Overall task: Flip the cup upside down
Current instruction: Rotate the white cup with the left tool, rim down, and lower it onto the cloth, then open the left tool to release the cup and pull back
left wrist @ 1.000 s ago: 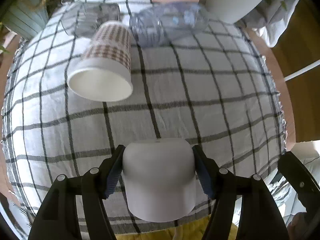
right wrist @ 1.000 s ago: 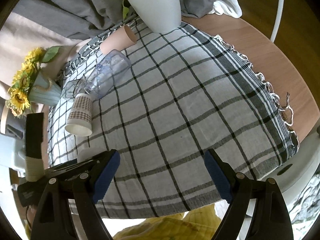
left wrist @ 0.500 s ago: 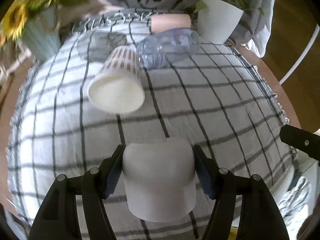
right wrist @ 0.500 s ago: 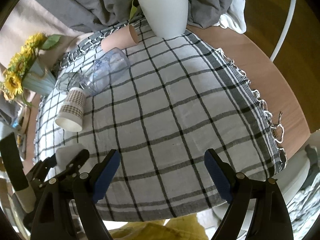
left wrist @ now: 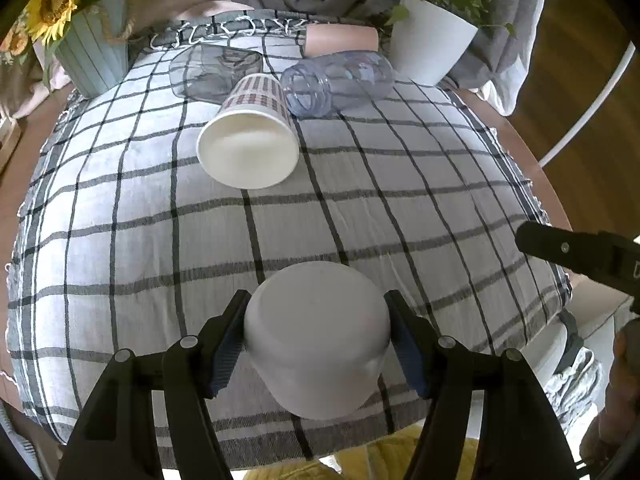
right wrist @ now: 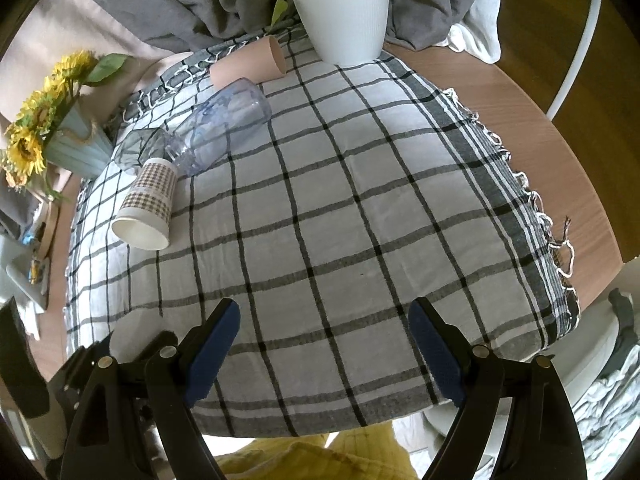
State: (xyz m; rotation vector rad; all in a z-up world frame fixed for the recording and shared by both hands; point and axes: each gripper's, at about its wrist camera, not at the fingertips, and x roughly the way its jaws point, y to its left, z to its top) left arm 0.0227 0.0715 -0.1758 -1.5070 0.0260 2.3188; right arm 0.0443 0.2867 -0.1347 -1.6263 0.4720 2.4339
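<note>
My left gripper (left wrist: 316, 332) is shut on a plain white cup (left wrist: 316, 332), gripped on both sides, with its closed base pointing away from me and tilted up, above the near edge of the checked tablecloth (left wrist: 400, 208). The cup's mouth is hidden. My right gripper (right wrist: 324, 340) is open and empty above the cloth's near edge; part of it shows in the left wrist view (left wrist: 576, 256).
A paper cup with a brown check band (left wrist: 250, 140) (right wrist: 146, 208) lies on its side at the far left. Behind it lie a clear plastic bottle (left wrist: 340, 80), a dark glass (left wrist: 212, 70) and a pink cup (left wrist: 340, 40). A white plant pot (right wrist: 344, 16) and a sunflower vase (left wrist: 92, 48) stand at the back.
My left gripper has tilted the white cup so more of its base faces up, and the view has lifted to show the far table. The right gripper has moved little.
</note>
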